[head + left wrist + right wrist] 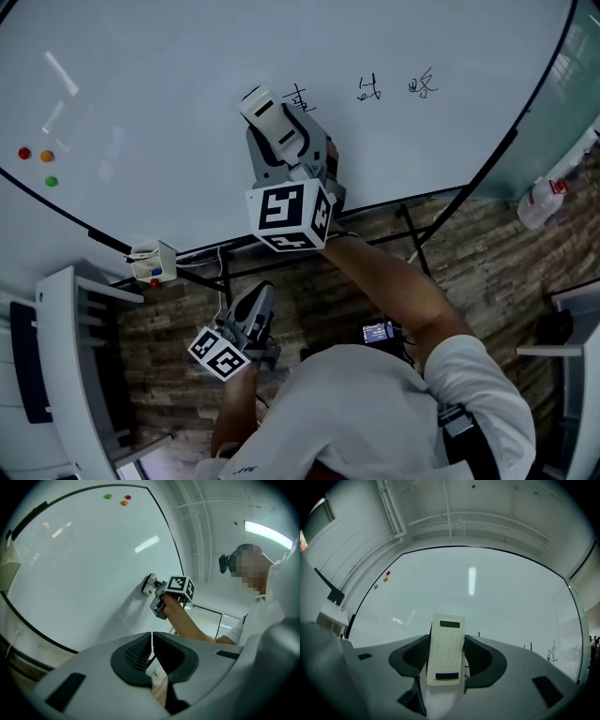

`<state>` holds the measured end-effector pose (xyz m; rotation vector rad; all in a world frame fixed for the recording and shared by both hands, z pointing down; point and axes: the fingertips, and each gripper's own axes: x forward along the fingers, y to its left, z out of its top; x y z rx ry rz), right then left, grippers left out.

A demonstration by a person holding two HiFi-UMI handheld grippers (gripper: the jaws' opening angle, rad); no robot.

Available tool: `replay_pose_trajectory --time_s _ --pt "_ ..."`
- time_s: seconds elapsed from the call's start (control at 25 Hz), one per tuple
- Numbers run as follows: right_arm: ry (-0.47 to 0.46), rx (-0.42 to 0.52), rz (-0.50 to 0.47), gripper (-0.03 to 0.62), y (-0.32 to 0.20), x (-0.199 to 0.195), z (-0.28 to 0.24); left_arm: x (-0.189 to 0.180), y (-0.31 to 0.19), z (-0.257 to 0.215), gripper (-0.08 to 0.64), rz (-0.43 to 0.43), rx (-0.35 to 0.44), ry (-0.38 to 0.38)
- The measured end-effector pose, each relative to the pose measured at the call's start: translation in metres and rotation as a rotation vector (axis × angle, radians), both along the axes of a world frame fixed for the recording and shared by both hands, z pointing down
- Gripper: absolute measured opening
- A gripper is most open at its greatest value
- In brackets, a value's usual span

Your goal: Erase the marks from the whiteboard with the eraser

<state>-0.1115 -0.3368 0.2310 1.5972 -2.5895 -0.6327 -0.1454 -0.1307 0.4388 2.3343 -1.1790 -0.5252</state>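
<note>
We have the eraser (446,648), a pale flat block with a dark strip at each end, standing upright in the right claw (446,657), whose jaws pinch it by its two long sides. From the head view its top end (256,100) sits against the whiteboard (169,103), just to the left of the nearest black marks (298,97). The left gripper view seems to confirm the contact, with the eraser (149,584) meeting the white surface. Two more groups of marks (369,89) and (423,85) run on to the right, and all three look untouched. So we judge the wiping stroke is only about to begin. The next move, as we read it, calls for pressing the face flat and sweeping right across the writing, keeping firm pressure so the block does not twist in the jaws. Far off at the board's left edge sit three small magnets, red (24,153), orange (47,156) and green (52,181), well clear of the work. Down low by the person's body, the left claw (260,298) hangs idle, jaws pressed together on nothing.
</note>
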Motion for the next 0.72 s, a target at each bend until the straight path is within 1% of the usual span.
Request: replay_pose_trajectory --time_s 0.24,0.72 --pt "-0.007 0.002 0.034 0.245 -0.008 0.028 0.0 0.013 -0.006 0.0 0.008 0.02 -0.001 -0.007" --pt "0.006 0.011 0.065 0.245 -0.02 0.074 0.001 0.038 -0.017 0.0 0.008 0.044 -0.005 -0.014"
